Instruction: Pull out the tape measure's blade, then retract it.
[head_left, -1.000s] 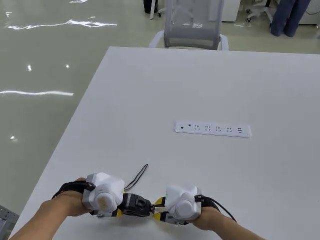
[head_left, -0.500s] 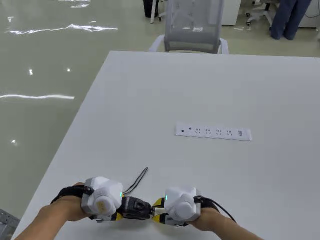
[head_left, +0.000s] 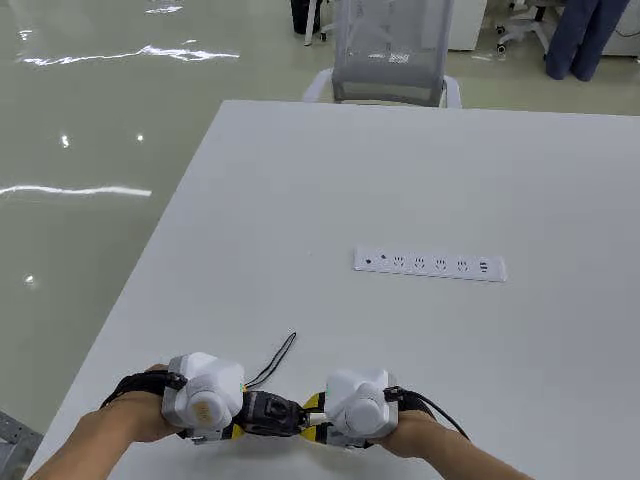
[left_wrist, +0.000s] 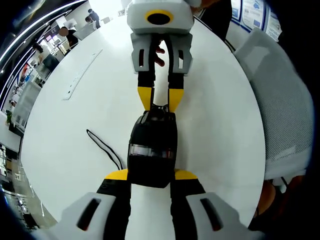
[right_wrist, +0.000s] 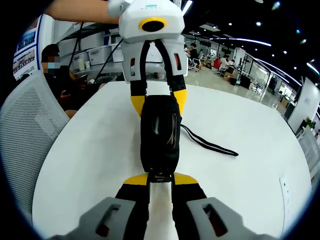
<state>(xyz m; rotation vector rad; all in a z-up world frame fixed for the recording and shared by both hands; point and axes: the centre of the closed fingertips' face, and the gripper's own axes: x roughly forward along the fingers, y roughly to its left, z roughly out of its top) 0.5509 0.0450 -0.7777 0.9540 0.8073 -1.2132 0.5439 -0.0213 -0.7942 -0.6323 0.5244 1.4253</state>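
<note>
tape measure (head_left: 272, 413) at the near edge of the white table (head_left: 400, 170), held between the 2 grippers; i cannot tell whether it rests on the top. the left gripper (left_wrist: 151, 175) is clamped across the broad black case, 1 yellow-tipped jaw on each side. the right gripper (right_wrist: 161, 178) faces it, jaws closed down on the hook (left_wrist: 160, 107) at the case's mouth. no blade shows between them, so the pull looks not yet begun.

the case looks like a hard, fairly dense plastic shell, stiff enough for a firm squeeze, but its smooth sides could twist in the jaws under the spring's pull. the hook is a small thin tab, likely to slide out of a light pinch, so it wants a square hold. once out, the blade should be thin, springy and apt to kink.

the case is the 1 holder here, with the blade coiled inside by my reading. a black wrist strap (right_wrist: 207, 144) trails from it. a power strip (head_left: 430, 265) lies well apart, its sockets bare.
</note>
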